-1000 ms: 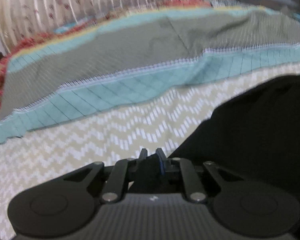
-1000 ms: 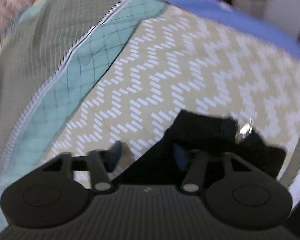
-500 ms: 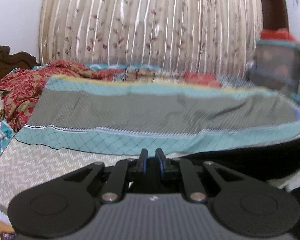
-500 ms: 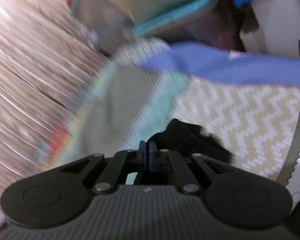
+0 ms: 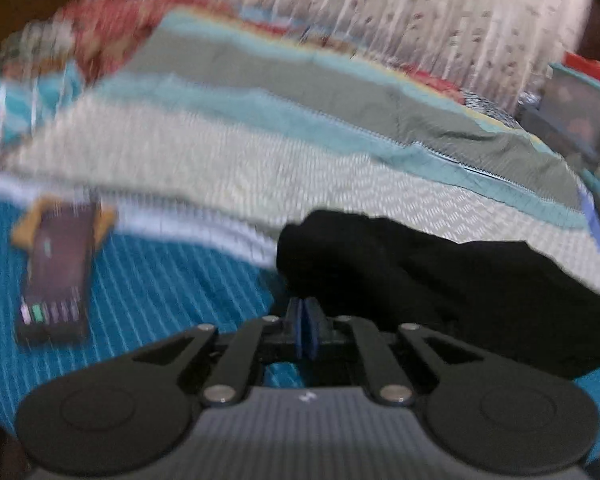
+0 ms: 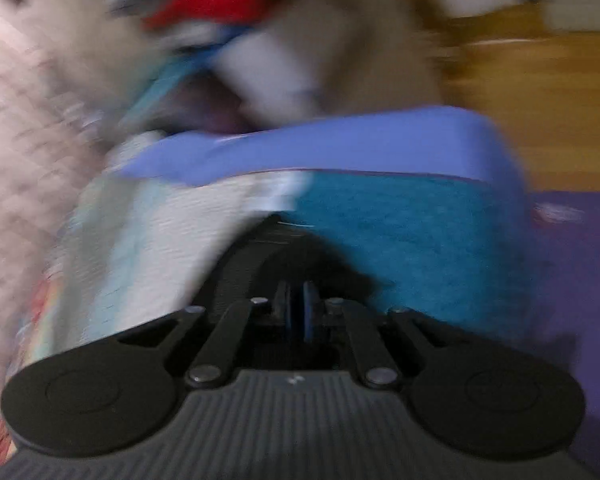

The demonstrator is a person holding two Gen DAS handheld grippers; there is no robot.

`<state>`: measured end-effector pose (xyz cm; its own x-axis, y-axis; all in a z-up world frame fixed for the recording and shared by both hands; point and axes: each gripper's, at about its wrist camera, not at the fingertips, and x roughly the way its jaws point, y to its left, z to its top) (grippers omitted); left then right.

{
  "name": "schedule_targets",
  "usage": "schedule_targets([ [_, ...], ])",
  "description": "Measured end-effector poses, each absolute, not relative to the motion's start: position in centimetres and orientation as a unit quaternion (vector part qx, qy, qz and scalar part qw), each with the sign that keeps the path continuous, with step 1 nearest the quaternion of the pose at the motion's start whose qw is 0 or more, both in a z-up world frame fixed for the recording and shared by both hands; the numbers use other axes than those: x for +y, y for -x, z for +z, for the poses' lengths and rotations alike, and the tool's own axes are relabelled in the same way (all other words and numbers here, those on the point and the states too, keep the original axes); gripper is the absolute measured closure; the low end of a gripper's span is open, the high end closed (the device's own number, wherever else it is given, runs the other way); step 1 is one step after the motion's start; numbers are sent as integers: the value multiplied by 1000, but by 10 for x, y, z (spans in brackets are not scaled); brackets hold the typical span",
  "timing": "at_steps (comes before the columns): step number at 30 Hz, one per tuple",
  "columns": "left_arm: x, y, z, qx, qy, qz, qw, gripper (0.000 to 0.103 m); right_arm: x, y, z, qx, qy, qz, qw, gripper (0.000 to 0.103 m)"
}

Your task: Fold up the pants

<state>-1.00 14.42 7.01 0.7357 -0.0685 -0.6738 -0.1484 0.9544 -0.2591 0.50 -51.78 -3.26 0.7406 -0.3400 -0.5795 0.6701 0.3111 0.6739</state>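
Both clenched: left gripper (image 5: 304, 320) and right gripper (image 6: 296, 312) each pinch the black pants (image 5: 460, 280) bunched just ahead.

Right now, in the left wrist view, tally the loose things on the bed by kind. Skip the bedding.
Black pants: 1
Dark phone, lying on the blue cover: 1
Yellowish thing under the phone, too blurred to name: 1
Total: 3

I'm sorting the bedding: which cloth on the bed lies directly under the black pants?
The bright blue ribbed cover and the beige zigzag sheet both do; the grey-and-teal blanket lies farther back, clear of the black pants.
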Motion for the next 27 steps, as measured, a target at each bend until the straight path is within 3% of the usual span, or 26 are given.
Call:
schedule_targets([
  [1,149,8,71,366,168,19,915,92,-523,2,-40,154,-512,-324,781,81],
  [3,156,4,74,367,201,13,908,71,-530,10,-45,116,-537,-338,764,74],
  [4,160,-5,76,373,220,11,901,40,-532,9,-42,105,-531,-337,770,74],
  [5,160,-8,74,377,236,10,896,24,-525,8,-35,104,-518,-328,783,73],
  [9,153,-42,53,407,285,-17,868,20,-508,-20,-7,136,-458,-246,843,70],
  [10,149,-54,46,417,286,-10,862,15,-499,-27,-1,148,-444,-225,855,69],
  [12,143,-71,31,430,293,10,854,22,-480,-47,5,178,-412,-183,875,68],
  [14,139,-87,19,449,307,11,839,93,-451,-64,9,205,-383,-142,890,68],
  [19,125,-52,50,391,272,-38,878,93,-376,-95,22,256,-266,-9,929,68],
  [24,139,12,59,362,264,-61,892,92,-351,-126,25,292,-264,94,914,68],
  [27,145,13,30,411,265,-5,872,73,-329,-132,19,316,-239,156,905,68],
])
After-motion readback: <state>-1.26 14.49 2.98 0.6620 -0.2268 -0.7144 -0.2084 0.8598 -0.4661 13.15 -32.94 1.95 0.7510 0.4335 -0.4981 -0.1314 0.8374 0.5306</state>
